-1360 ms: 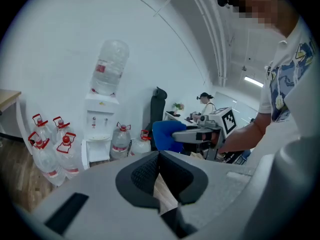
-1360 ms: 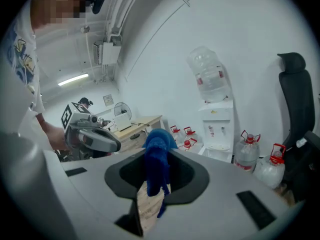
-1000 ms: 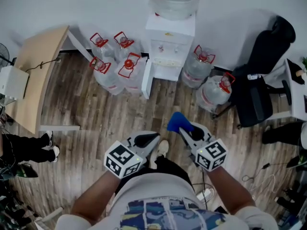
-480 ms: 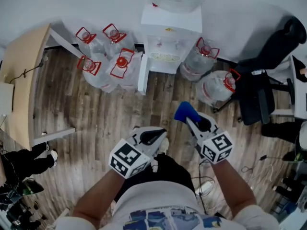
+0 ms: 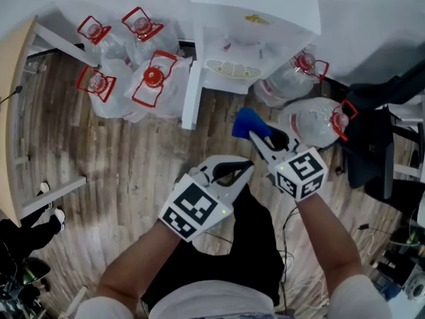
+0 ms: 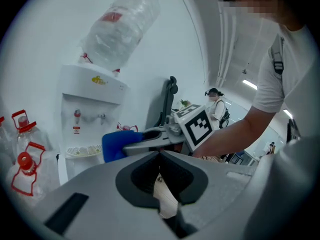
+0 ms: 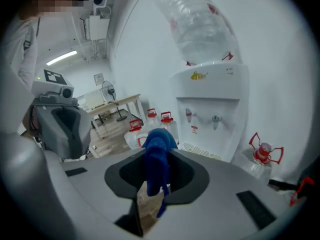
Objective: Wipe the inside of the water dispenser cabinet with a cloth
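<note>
A person faces the dispenser (image 5: 255, 18) on a wood floor (image 5: 133, 158). The right tongs (image 5: 255, 135) are clamped on a blue cloth (image 5: 247, 122), held in the air in front of the dispenser and not touching it. The left tongs (image 5: 244, 167), jaws together on nothing, sit just beside, nearer the person. The cabinet door (image 5: 190, 97) stands open beside red-capped jugs (image 5: 149, 78).

The water dispenser (image 5: 255, 18) stands on the floor (image 5: 119, 158) against the wall, with 4 jugs (image 5: 149, 78) at its left, 2 jugs (image 5: 312, 121) at its right, a chair (image 5: 378, 145) farther right, a tabletop (image 5: 13, 111) far left, and the cloth (image 5: 247, 121) in the right tool (image 5: 255, 135) before it.
</note>
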Available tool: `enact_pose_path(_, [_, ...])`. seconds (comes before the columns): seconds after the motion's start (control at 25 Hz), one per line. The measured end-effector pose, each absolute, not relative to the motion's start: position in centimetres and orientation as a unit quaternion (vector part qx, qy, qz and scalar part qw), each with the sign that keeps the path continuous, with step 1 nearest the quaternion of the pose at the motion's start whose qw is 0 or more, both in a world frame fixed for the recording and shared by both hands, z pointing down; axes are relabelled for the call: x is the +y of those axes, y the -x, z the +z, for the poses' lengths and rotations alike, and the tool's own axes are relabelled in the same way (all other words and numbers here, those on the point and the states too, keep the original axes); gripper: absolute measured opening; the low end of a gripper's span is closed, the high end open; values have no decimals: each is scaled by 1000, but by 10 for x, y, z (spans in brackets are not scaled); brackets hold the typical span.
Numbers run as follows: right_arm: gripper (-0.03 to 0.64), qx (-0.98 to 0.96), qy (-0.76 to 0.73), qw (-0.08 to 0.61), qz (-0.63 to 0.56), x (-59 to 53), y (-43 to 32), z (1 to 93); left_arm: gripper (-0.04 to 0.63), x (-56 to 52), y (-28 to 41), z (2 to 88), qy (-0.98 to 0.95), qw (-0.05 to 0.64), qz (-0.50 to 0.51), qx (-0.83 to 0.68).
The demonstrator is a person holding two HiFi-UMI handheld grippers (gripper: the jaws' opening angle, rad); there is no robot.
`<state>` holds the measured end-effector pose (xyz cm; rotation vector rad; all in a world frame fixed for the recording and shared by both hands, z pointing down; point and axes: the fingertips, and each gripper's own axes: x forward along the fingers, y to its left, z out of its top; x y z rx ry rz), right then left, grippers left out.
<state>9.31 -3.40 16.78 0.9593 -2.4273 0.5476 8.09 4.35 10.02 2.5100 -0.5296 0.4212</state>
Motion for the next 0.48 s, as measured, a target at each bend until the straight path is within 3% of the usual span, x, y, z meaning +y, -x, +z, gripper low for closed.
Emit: enact_pose_path(0.48, [86, -902, -292, 299, 112, -152, -107, 435, 3, -47, -134, 328, -939, 231, 137, -214])
